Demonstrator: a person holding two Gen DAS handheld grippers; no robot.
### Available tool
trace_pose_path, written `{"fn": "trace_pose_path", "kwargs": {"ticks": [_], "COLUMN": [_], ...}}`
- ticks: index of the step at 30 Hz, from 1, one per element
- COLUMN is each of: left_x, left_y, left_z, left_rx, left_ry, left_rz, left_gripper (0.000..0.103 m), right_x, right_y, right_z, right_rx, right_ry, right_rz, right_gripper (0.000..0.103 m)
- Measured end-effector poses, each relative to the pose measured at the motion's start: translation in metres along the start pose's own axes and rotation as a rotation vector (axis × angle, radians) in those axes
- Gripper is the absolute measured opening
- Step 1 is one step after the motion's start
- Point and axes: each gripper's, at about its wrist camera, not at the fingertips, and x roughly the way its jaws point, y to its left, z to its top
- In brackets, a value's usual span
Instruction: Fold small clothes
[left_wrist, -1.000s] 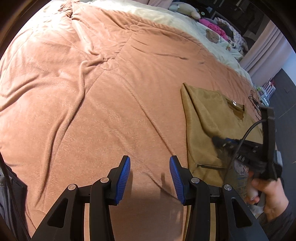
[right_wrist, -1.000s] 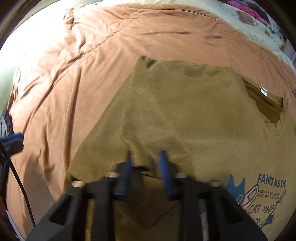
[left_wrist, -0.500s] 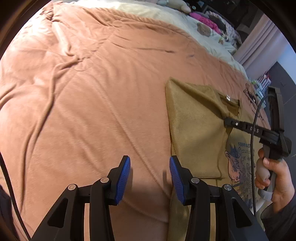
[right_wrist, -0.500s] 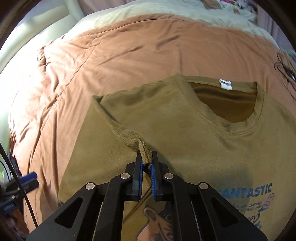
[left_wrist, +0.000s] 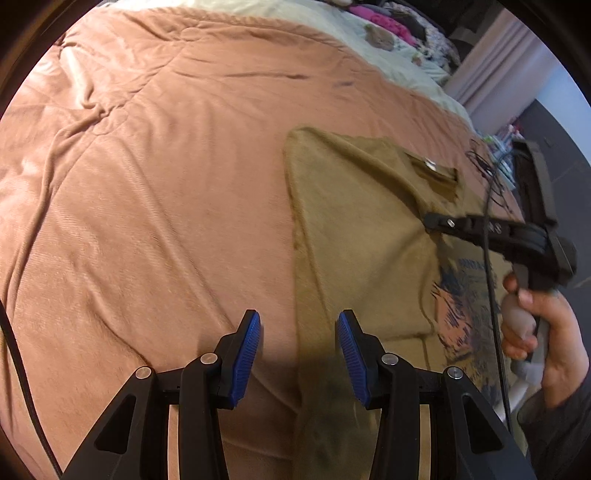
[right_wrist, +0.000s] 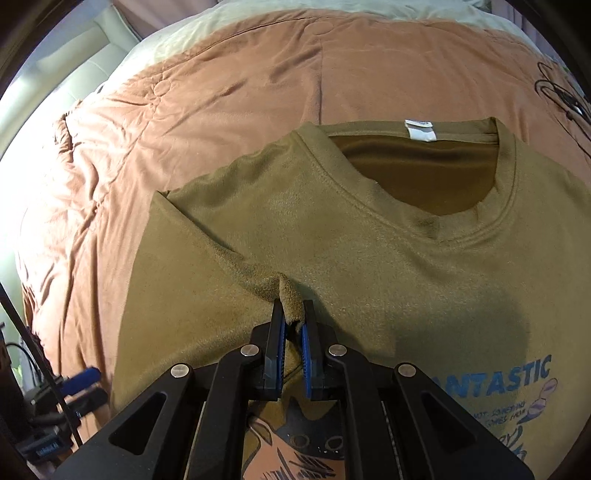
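Observation:
An olive-brown T-shirt (right_wrist: 388, 251) with a cat print and blue lettering lies on the peach bedspread (right_wrist: 221, 85), its left side folded over the front. My right gripper (right_wrist: 293, 325) is shut on the sleeve edge of the T-shirt, pinching a bunched bit of cloth above the print. In the left wrist view the same T-shirt (left_wrist: 354, 229) lies right of centre, and the right gripper (left_wrist: 430, 220) reaches in from the right in a person's hand (left_wrist: 535, 325). My left gripper (left_wrist: 299, 347) hangs open over the shirt's folded left edge, with nothing pressed between its blue pads.
The peach bedspread (left_wrist: 147, 184) spreads wide to the left, wrinkled. A pale sheet with toys and pink clothes (left_wrist: 384, 26) lies at the far end. Black cables (right_wrist: 561, 92) rest on the bed past the collar. The bed's edge and equipment (right_wrist: 48, 424) are at lower left.
The right gripper carried the sleeve farther in over the shirt's front, flattening the fold. The left gripper slid right and now stands over the shirt's folded edge, still open.

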Motion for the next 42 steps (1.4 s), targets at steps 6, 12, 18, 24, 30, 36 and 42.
{"fn": "trace_pose_path", "kwargs": {"ticks": [6,12,18,24,30,36,42], "left_x": [0.007,0.020,0.010,0.006,-0.009,-0.029,-0.048], "left_y": [-0.020,-0.011,0.019,0.019,0.018,0.019,0.021], "left_z": [-0.019,-0.018,-0.018,-0.022,-0.024,-0.029,-0.049], "left_rx": [0.095,0.063,-0.025,-0.032,-0.028,-0.056,-0.107], "left_ry": [0.036,0.037,0.006,0.014,0.000,-0.031,-0.063], "left_rz": [0.020,0.088,0.035,0.028,0.024,0.052,0.084], "left_gripper": [0.046,0.035,0.014,0.014,0.015,0.015,0.015], "right_x": [-0.003,-0.005,-0.011,-0.004,-0.035,-0.071,-0.062], "right_y": [0.001,-0.001,0.008,0.001,-0.014,0.010,0.051], "right_z": [-0.001,-0.004,-0.007,-0.006,-0.009,-0.038,-0.078], "right_rx": [-0.006,0.011,-0.051,-0.043,-0.012,-0.091,-0.205], "right_ry": [0.001,0.013,0.041,0.049,-0.032,-0.082,-0.015], "right_rz": [0.001,0.009,0.021,-0.057,-0.078,0.020,0.108], "right_gripper": [0.004,0.004,0.004,0.005,0.055,0.056,0.055]}}
